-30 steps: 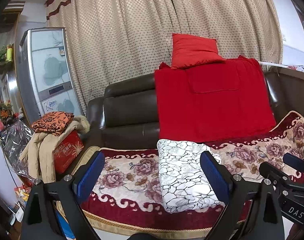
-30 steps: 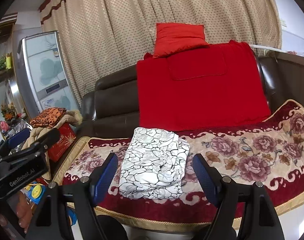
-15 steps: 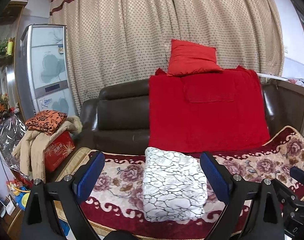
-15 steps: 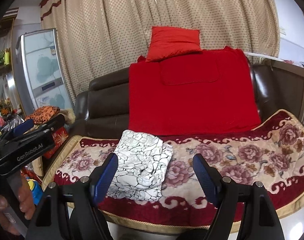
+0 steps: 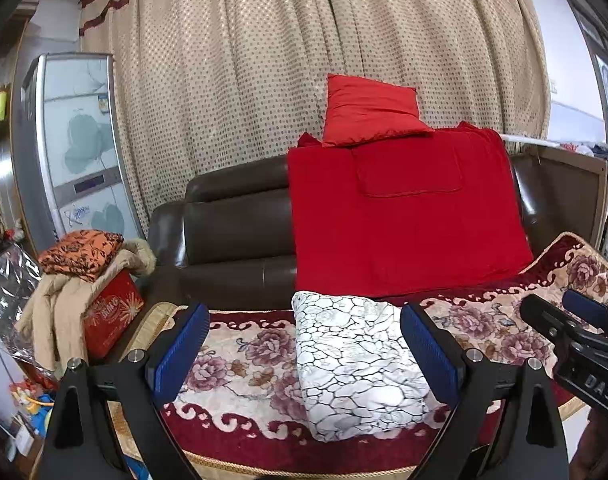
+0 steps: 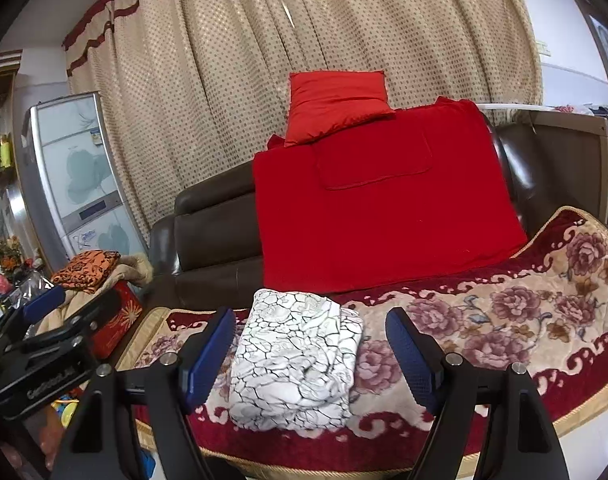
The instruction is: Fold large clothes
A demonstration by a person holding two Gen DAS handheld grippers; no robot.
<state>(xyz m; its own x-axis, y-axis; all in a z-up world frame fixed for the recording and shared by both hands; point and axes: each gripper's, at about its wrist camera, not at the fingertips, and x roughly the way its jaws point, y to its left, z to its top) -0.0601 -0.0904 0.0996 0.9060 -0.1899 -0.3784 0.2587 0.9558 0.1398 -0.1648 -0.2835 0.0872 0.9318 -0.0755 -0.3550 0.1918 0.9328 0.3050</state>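
A white garment with black crackle lines [image 5: 352, 360] [image 6: 295, 364] lies folded into a compact block on the flowered blanket [image 5: 239, 360] [image 6: 524, 320] that covers the sofa seat. My left gripper [image 5: 304, 354] hangs in front of it, open, with nothing between its blue pads. My right gripper [image 6: 310, 352] is also open and empty, short of the folded block. Each gripper shows at the edge of the other's view: the right one [image 5: 576, 344] at the far right, the left one [image 6: 51, 340] at the far left.
A red throw [image 5: 404, 216] and a red cushion [image 5: 368, 110] lie on the brown leather sofa back [image 5: 231, 224]. To the left stand a red box under piled clothes [image 5: 79, 276] and a tall fridge [image 5: 75, 148]. Dotted curtains hang behind.
Both grippers drew back and rose a little from the folded garment, then shifted again; the garment stayed put on the blanket and both jaws kept the same width.
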